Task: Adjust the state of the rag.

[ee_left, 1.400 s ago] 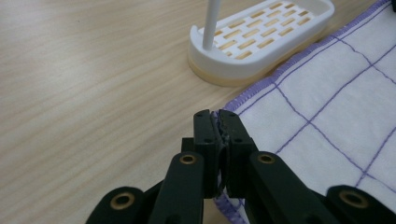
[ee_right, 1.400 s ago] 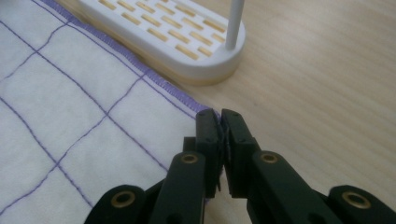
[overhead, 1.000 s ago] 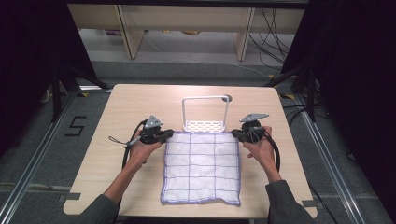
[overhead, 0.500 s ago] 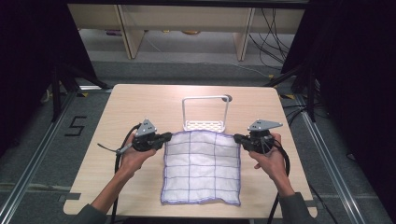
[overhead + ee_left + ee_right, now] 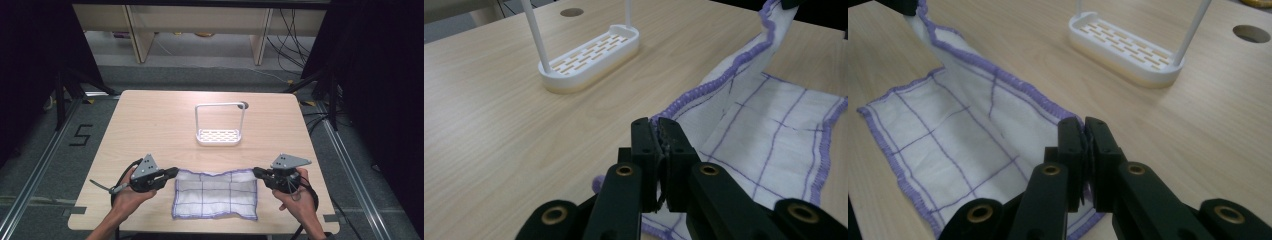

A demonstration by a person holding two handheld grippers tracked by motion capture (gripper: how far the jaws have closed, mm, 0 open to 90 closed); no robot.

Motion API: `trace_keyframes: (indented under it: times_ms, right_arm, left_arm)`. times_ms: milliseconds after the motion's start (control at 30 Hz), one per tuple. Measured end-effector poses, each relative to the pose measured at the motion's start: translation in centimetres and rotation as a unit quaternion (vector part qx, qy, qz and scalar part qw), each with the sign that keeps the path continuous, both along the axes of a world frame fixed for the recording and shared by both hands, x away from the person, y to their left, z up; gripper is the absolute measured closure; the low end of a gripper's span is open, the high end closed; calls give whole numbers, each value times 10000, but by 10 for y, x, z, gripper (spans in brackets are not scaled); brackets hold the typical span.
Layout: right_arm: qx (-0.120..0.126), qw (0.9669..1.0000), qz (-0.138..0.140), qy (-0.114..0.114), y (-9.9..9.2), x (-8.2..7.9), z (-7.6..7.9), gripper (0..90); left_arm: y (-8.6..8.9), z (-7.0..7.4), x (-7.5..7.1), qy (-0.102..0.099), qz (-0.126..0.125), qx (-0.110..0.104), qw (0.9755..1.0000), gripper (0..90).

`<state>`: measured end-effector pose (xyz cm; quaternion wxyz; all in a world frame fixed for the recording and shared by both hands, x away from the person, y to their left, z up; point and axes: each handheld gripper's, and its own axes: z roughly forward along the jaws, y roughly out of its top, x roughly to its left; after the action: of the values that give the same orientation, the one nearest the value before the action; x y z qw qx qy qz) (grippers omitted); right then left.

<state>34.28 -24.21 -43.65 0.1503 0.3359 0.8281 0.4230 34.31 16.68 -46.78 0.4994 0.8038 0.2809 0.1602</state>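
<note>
Black jaws of the left claw (image 5: 659,145) are pressed together on a corner of the cloth (image 5: 744,125), whose purple hem runs out from between the pads. In the high view, the left claw (image 5: 172,174) points right at the cloth's (image 5: 216,195) upper left corner, and a hand (image 5: 131,192) grips its body from below.

The right claw (image 5: 1084,140) is likewise clamped on a corner of the cloth (image 5: 953,140), the hem pinched between its pads. Seen from above, the right claw (image 5: 256,173) points left at the upper right corner, held by the other hand (image 5: 295,197).

Between the two claws the top edge of the cloth hangs lifted and slightly sagging, stretched from one to the other. From that edge the white fabric, crossed by thin purple lines, slopes down toward the person, and its near part lies flat on the counter (image 5: 150,125) close to the near edge. In each gripper view, the far corner rises up to the other claw at the frame's top.

Beyond the cloth, well apart from it, a white rack (image 5: 219,125) stands upright near the middle of the wooden counter, a slotted oval base under a tall hoop. Just past its right post sits a round hole (image 5: 243,105) in the counter.
</note>
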Motion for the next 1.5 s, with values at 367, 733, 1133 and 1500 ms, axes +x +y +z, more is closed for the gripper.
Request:
trace_keyframes:
  times_ms: [367,733,1133,1500]
  right_arm:
    - [-119,9999,98,60,1,-24,-14,863]
    - [-206,9988,285,342,-1,-50,-32,859]
    - [-126,9964,317,771,-8,-68,-46,703]
    - [162,9986,-333,378,-13,-52,-26,483]
  left_arm:
    - [-3,-12,-29,13,-246,234,9994,861]
    - [-2,-32,-47,316,-498,480,9971,855]
    - [-2,-41,-56,689,-616,681,9934,601]
    - [-6,-14,-26,487,-63,144,9987,446]
